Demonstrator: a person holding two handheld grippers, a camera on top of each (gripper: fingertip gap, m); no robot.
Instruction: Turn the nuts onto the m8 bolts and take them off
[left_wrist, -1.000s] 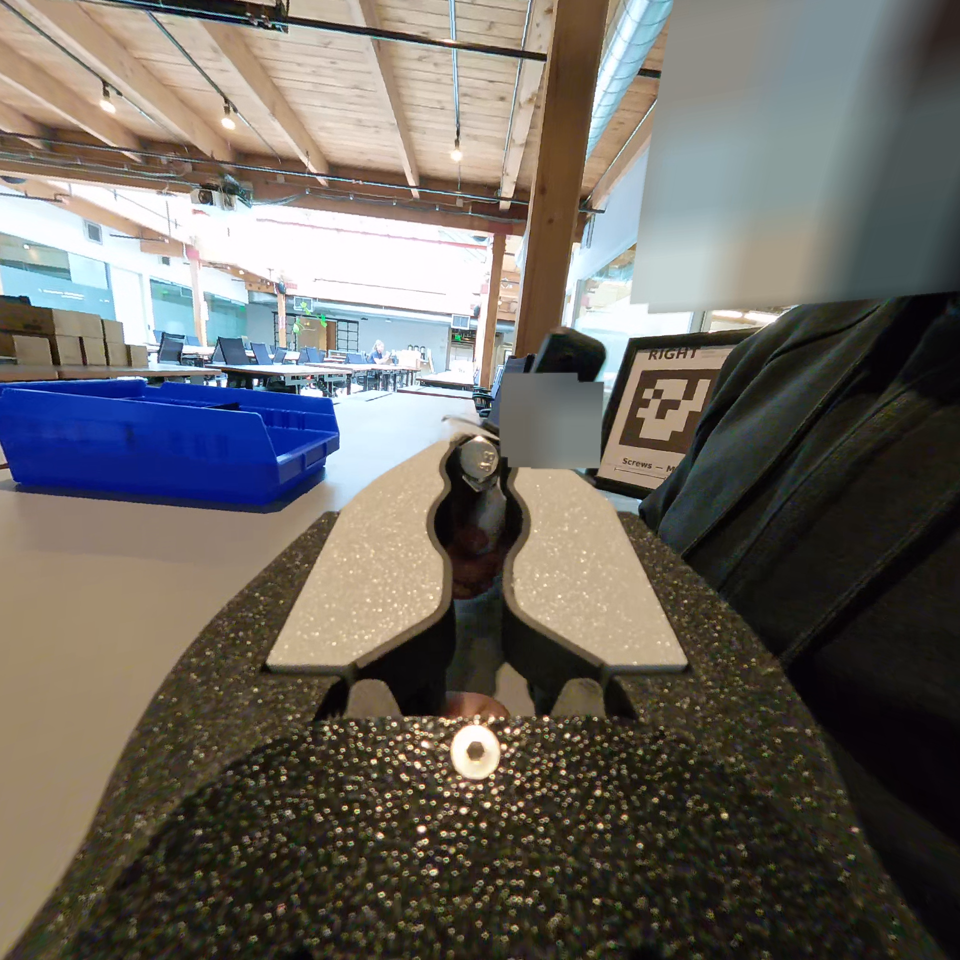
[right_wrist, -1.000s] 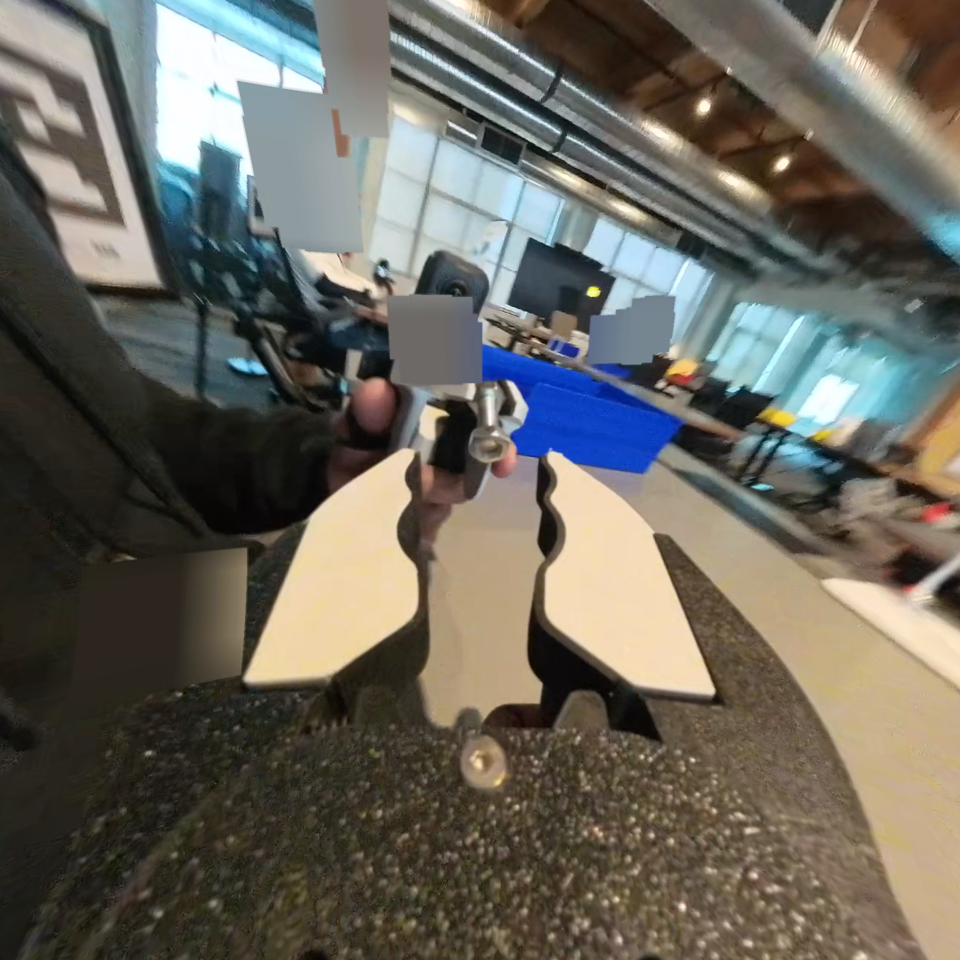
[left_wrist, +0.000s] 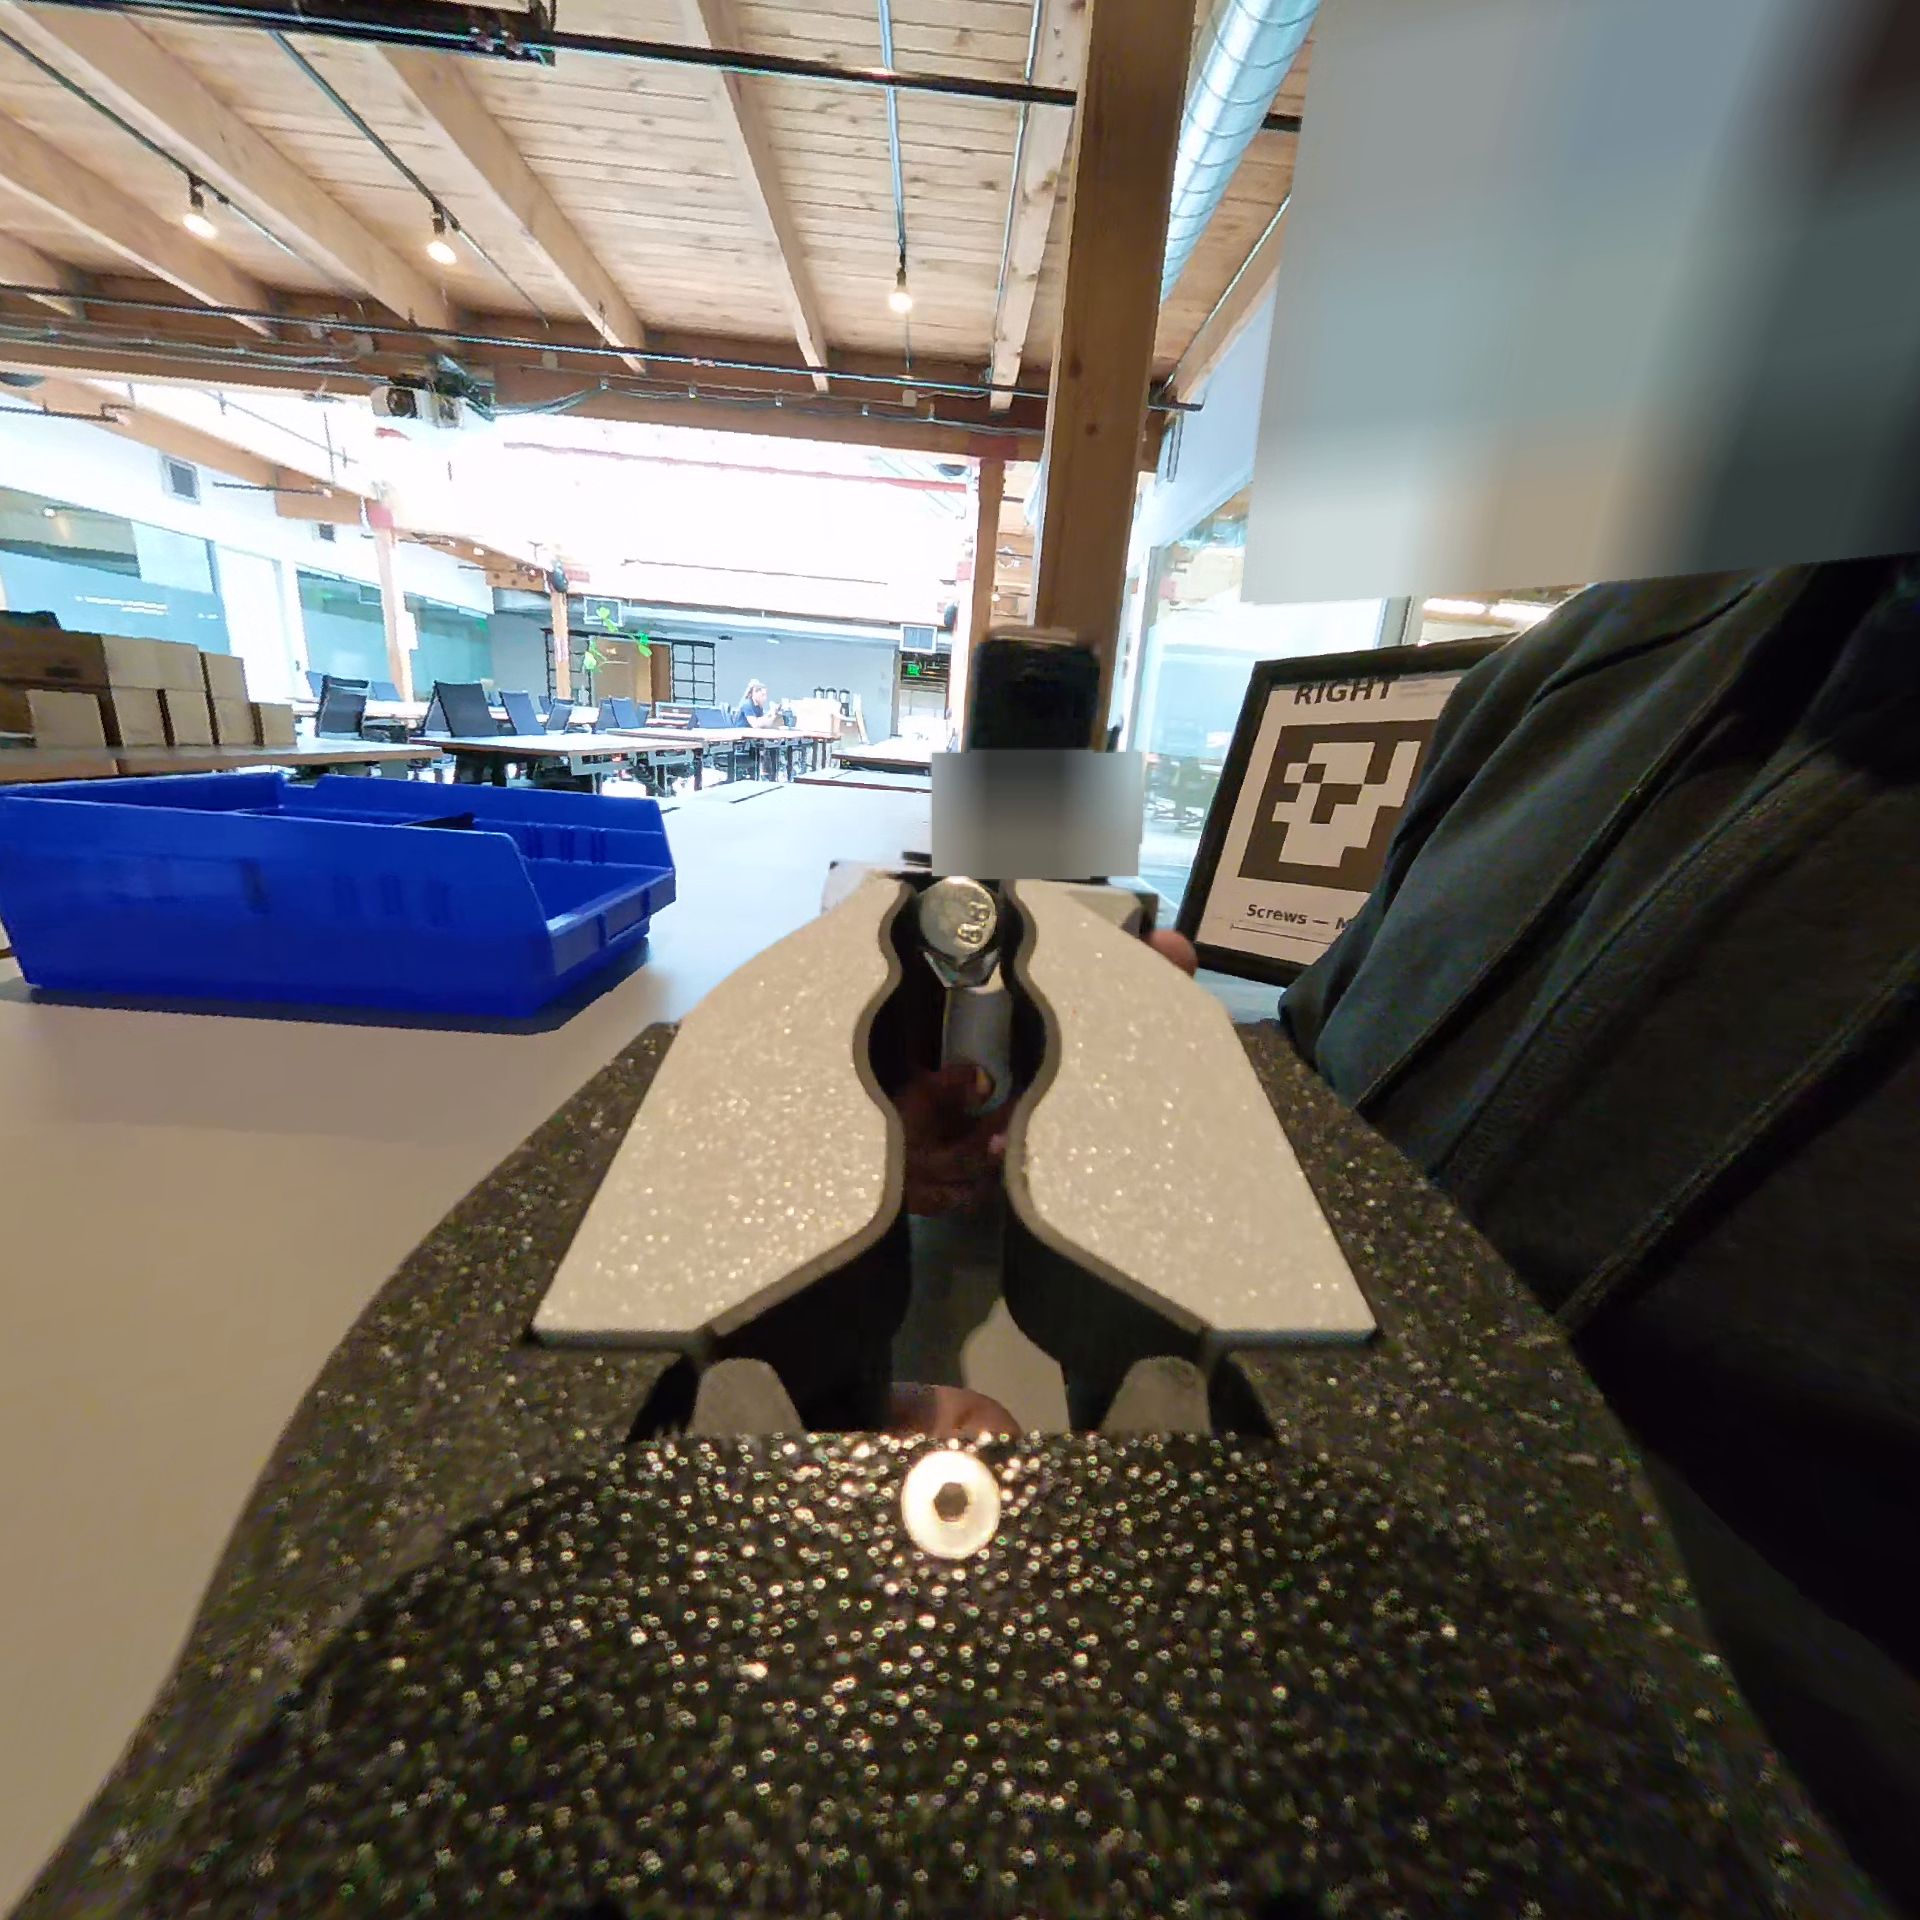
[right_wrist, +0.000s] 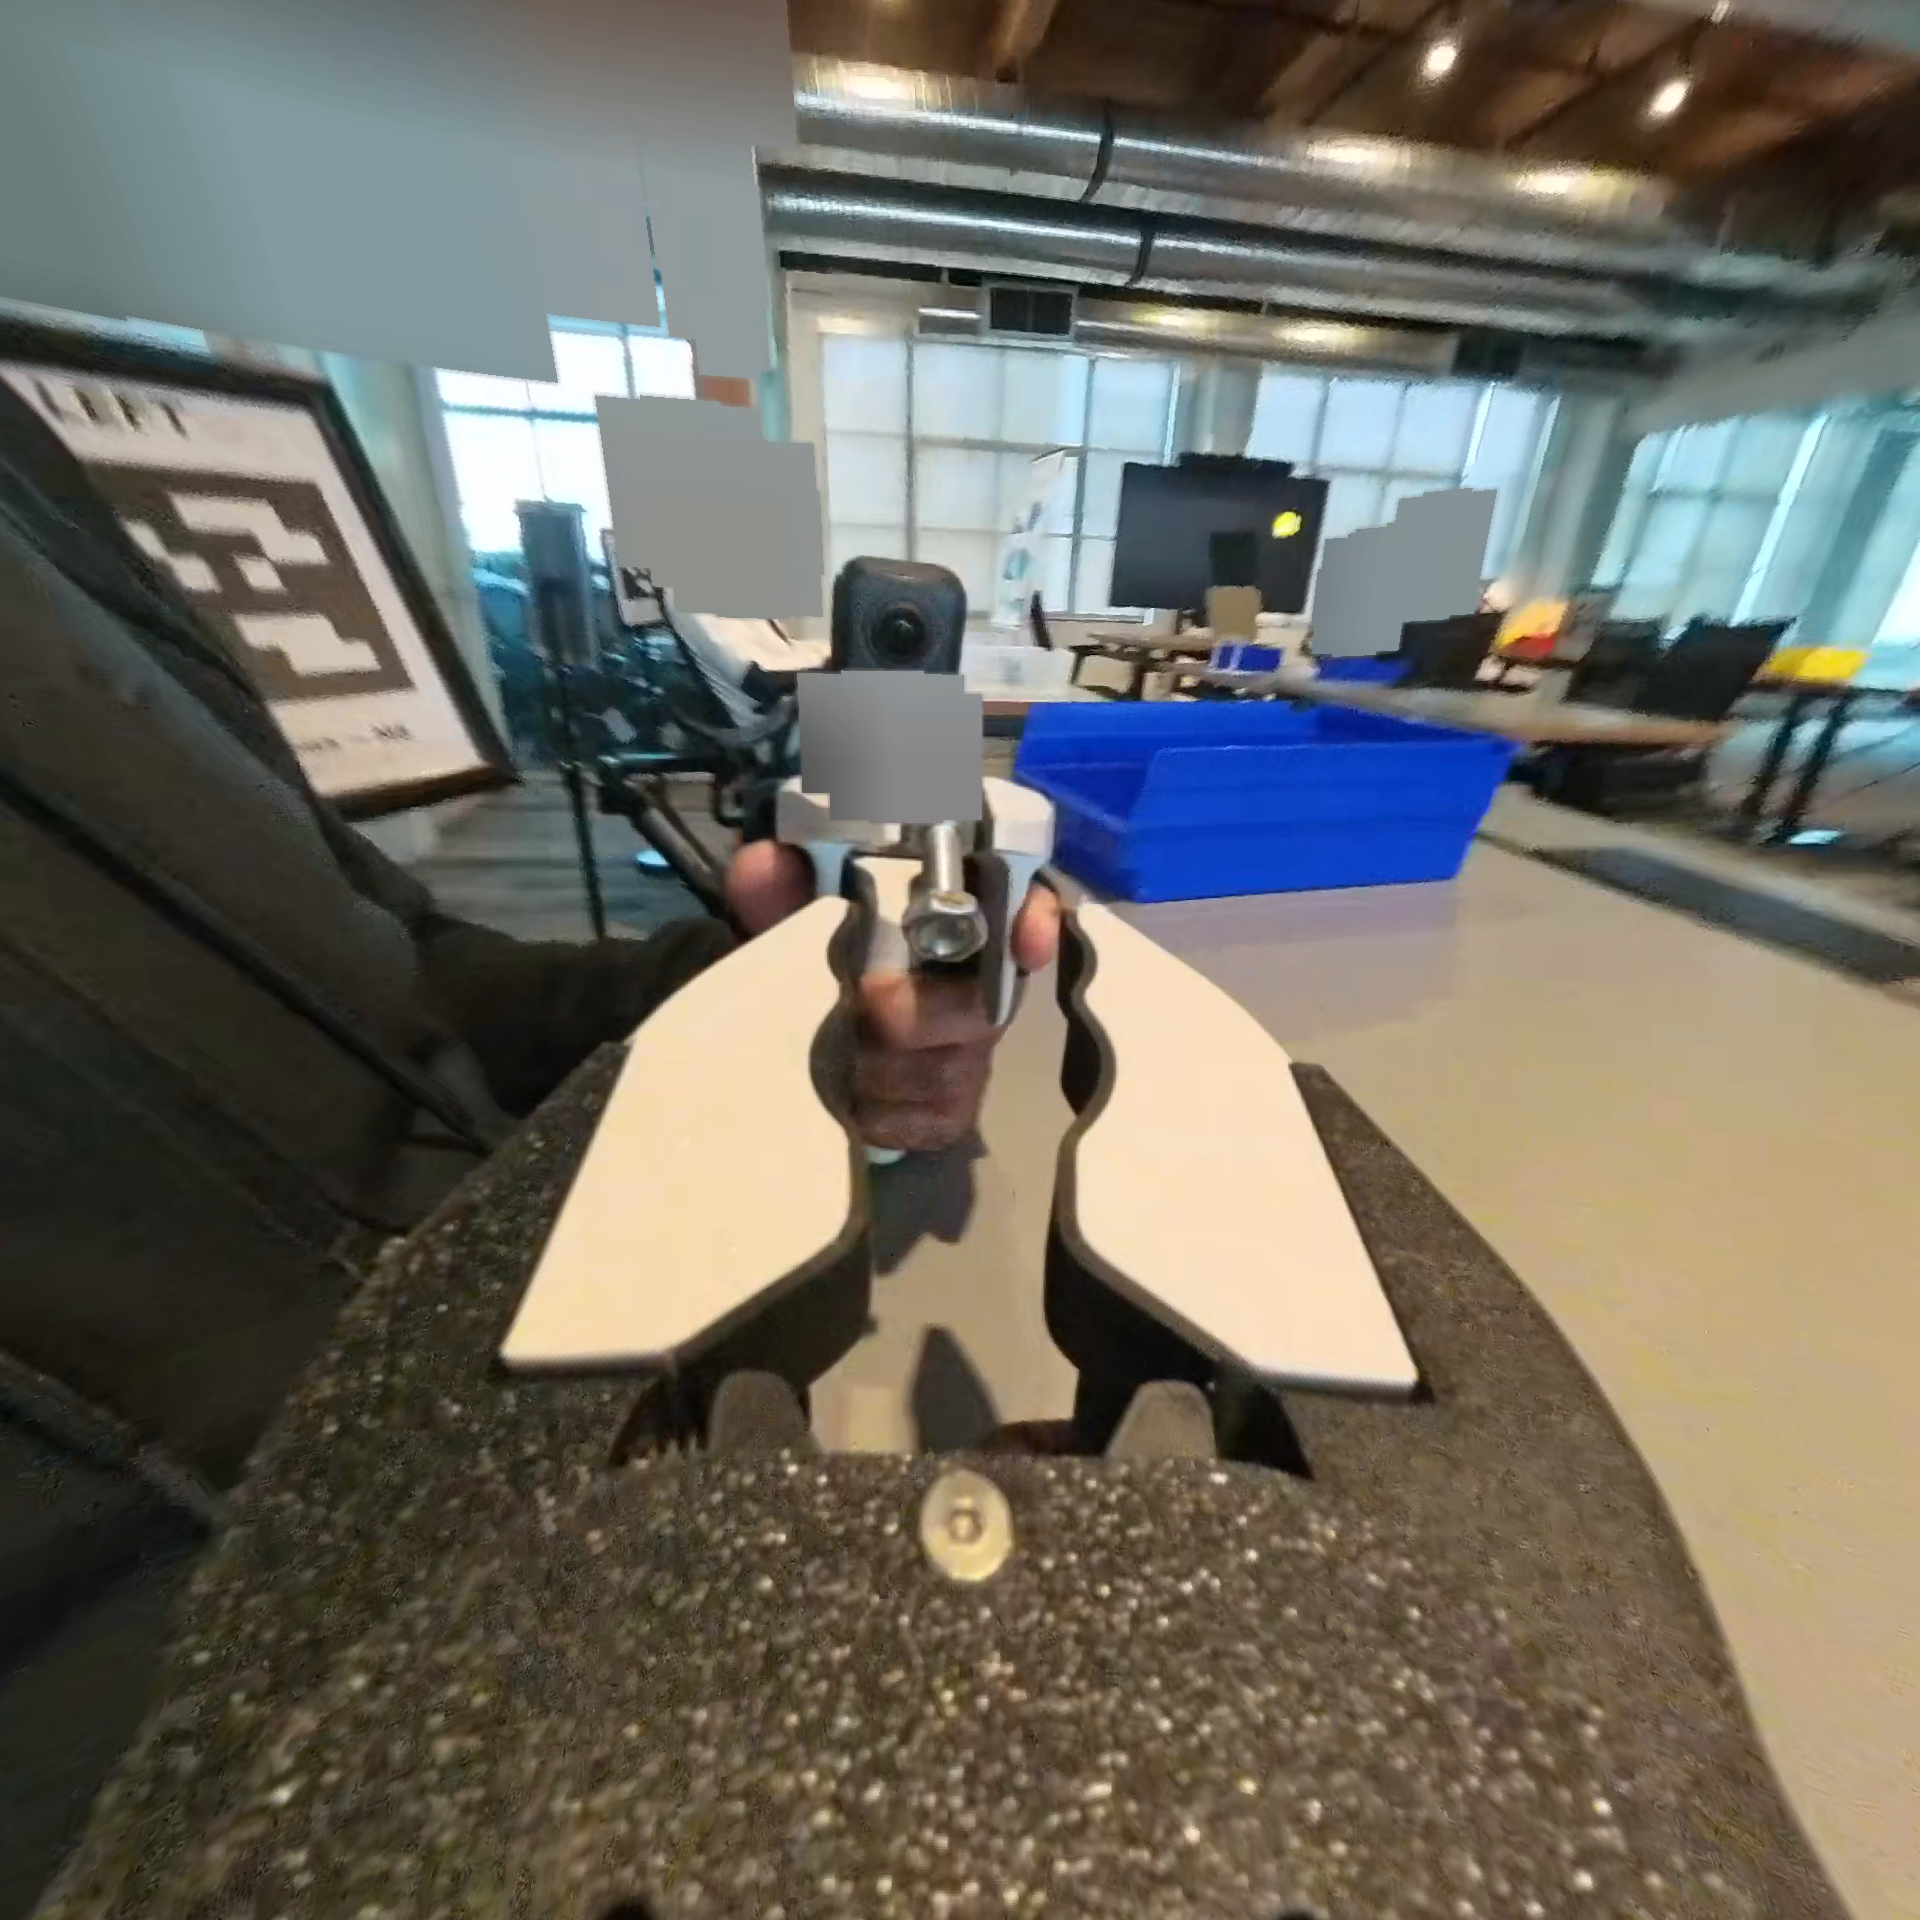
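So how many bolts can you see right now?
1. The bolt is clamped in the left tool, a nut on its threaded end. More may lie hidden in the blue bin.

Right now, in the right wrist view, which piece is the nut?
Find the blue bin on the grey table. Left of it a hand holds up the left gripper, shut on a bolt that points at the camera. The nut is the silver hexagon on the bolt's near end.

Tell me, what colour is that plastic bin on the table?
Bright blue. The bin shows best in the left wrist view.
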